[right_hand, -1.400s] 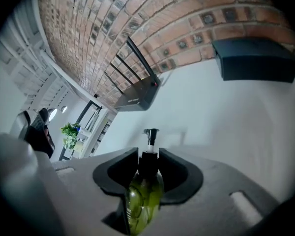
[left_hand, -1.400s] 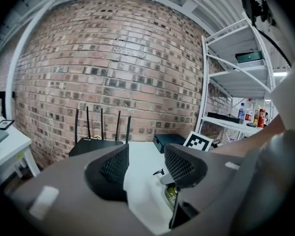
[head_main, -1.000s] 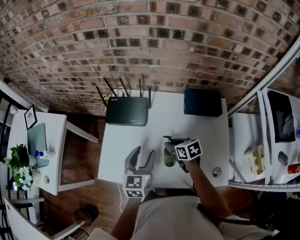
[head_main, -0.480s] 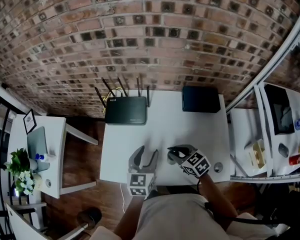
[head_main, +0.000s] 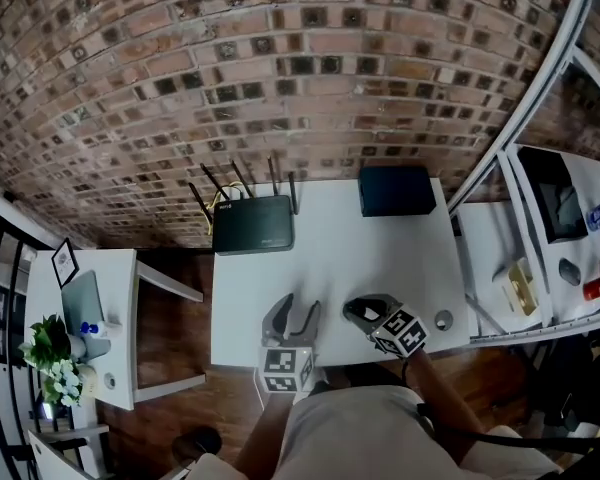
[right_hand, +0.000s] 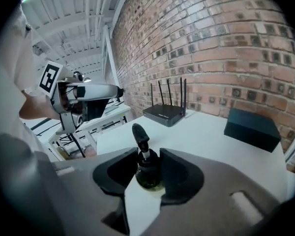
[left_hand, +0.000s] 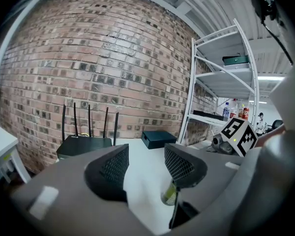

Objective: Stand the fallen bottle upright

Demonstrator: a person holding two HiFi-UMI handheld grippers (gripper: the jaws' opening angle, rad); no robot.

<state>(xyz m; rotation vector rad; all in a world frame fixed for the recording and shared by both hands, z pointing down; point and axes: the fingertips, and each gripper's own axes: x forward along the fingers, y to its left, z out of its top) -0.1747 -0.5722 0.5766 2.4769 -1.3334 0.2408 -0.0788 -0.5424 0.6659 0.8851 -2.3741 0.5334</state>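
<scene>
A small bottle [right_hand: 148, 175] of yellow-green liquid with a black pump top stands upright between the jaws of my right gripper [right_hand: 148, 161], which is shut on its neck. In the head view the right gripper [head_main: 361, 312] is near the front edge of the white table [head_main: 380, 258] and hides the bottle. In the left gripper view the bottle [left_hand: 170, 195] peeks out from behind the right jaw. My left gripper [head_main: 296, 309] is beside it to the left, open, with nothing between its jaws.
A black router [head_main: 252, 233] with several antennas and a black box [head_main: 396, 190] sit at the back of the table by the brick wall. A small round object [head_main: 443, 319] lies at the front right. White shelving [head_main: 540, 198] stands to the right, a side table [head_main: 110, 318] to the left.
My right gripper has moved right and toward the front edge with the bottle and has rolled. The green bottle body that showed beside it is now hidden beneath it. The left gripper has stayed in place.
</scene>
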